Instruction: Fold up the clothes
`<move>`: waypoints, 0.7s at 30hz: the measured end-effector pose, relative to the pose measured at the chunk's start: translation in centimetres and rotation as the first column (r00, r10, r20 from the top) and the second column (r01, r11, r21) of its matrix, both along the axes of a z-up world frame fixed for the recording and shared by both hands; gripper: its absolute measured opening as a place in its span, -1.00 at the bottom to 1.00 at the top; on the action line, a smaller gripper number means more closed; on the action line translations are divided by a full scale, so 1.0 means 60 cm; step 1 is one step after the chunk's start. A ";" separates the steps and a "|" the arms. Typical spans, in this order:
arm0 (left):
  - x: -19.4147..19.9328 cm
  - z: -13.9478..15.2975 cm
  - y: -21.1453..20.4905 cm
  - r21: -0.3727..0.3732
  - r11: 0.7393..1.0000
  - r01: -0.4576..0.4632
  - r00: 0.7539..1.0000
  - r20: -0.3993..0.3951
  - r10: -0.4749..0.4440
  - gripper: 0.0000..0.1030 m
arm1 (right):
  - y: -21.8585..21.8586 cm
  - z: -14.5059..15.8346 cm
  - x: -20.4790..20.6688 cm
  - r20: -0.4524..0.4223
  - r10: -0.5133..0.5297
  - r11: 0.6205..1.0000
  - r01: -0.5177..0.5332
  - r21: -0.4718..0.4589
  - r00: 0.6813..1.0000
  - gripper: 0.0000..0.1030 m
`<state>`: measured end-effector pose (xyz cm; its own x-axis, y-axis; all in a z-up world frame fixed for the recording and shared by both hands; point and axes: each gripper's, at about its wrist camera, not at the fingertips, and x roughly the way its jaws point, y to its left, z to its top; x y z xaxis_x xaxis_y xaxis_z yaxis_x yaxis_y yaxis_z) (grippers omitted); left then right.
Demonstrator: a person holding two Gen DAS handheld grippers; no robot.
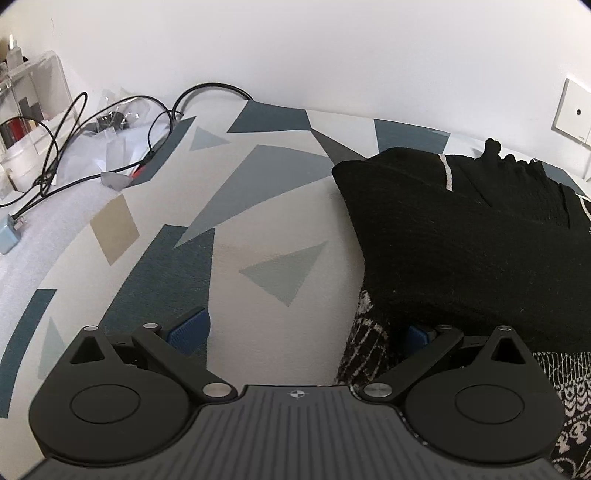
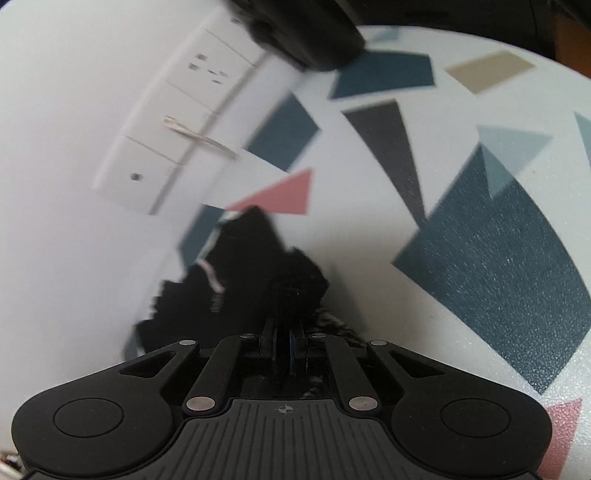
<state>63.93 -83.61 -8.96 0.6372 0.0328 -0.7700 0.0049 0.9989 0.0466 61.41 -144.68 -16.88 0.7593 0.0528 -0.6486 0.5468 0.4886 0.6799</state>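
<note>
A black knit garment (image 1: pixel 461 236) with white stripes lies folded on the patterned cloth (image 1: pixel 258 206), over a black-and-white patterned piece (image 1: pixel 365 343). My left gripper (image 1: pixel 299 332) is open, low over the cloth; its right blue pad (image 1: pixel 417 336) is at the garment's edge, its left pad (image 1: pixel 188 328) over bare cloth. In the right wrist view, my right gripper (image 2: pixel 286 332) is shut on a fold of the black garment (image 2: pixel 243 273), which hangs bunched ahead of the fingers. The view is blurred.
Black cables (image 1: pixel 74 125), a blue plug (image 1: pixel 11 229), clear plastic boxes (image 1: pixel 33 96) and wrappers lie at the left. A white wall with socket plates (image 1: pixel 572 110) (image 2: pixel 173 110) borders the far side. A dark object (image 2: pixel 303 33) sits at the top of the right wrist view.
</note>
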 end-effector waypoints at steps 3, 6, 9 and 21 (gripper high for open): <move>0.004 0.000 0.006 0.002 1.000 -0.007 1.000 0.000 0.007 1.00 | 0.011 0.010 0.034 -0.003 0.018 1.000 -0.018 -0.014 1.000 -0.90; 0.002 0.000 0.014 -0.012 0.999 -0.038 0.999 0.002 0.038 1.00 | 0.026 0.061 0.071 0.118 0.079 0.996 -0.073 -0.054 0.990 -0.90; 0.000 0.000 0.013 -0.003 0.999 -0.040 0.999 0.008 0.041 1.00 | 0.039 0.136 0.081 0.316 0.162 0.981 -0.118 -0.152 0.935 -0.90; -0.001 0.001 -0.004 0.078 0.997 0.003 0.999 0.037 -0.006 1.00 | -0.018 -0.085 0.006 -0.030 0.031 0.994 -0.034 -0.100 0.999 -0.89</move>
<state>63.84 -83.85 -8.91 0.6657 0.0888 -0.7409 0.0065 0.9922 0.1247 61.80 -145.76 -21.96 0.7395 0.0107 -0.6731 0.5478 0.5715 0.6110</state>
